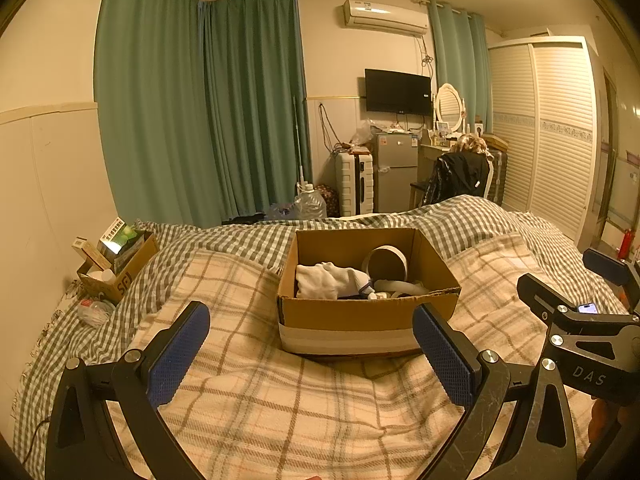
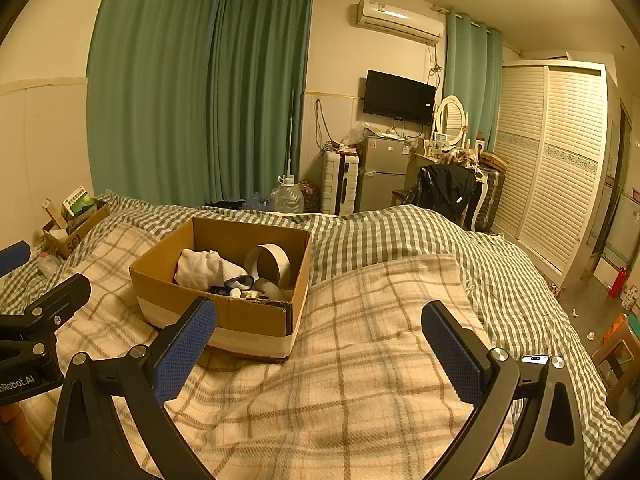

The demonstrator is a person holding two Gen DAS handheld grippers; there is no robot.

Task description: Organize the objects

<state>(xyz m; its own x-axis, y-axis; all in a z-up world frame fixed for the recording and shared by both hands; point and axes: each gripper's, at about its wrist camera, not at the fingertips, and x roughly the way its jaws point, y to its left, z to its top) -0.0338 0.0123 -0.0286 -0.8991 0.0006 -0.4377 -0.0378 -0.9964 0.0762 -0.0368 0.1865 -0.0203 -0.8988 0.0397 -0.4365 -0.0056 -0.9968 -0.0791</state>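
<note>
Both grippers hang over the blanket (image 1: pixel 320 400) with jaws wide apart, holding and touching nothing. The left gripper (image 1: pixel 312 354) points straight at the box (image 1: pixel 360 320), which sits mid-bed just beyond its blue pads. From the right gripper (image 2: pixel 319 350) the box (image 2: pixel 240 320) lies ahead to the left, by its left pad. Inside the box are a white cloth (image 1: pixel 330 280) and a tape roll (image 1: pixel 386 264).

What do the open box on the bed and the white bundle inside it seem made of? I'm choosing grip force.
Box: corrugated cardboard, matte brown, ragged torn front rim, pale tape band around its base. White bundle: soft knitted fabric, probably socks or gloves; it slumps and creases.
</note>
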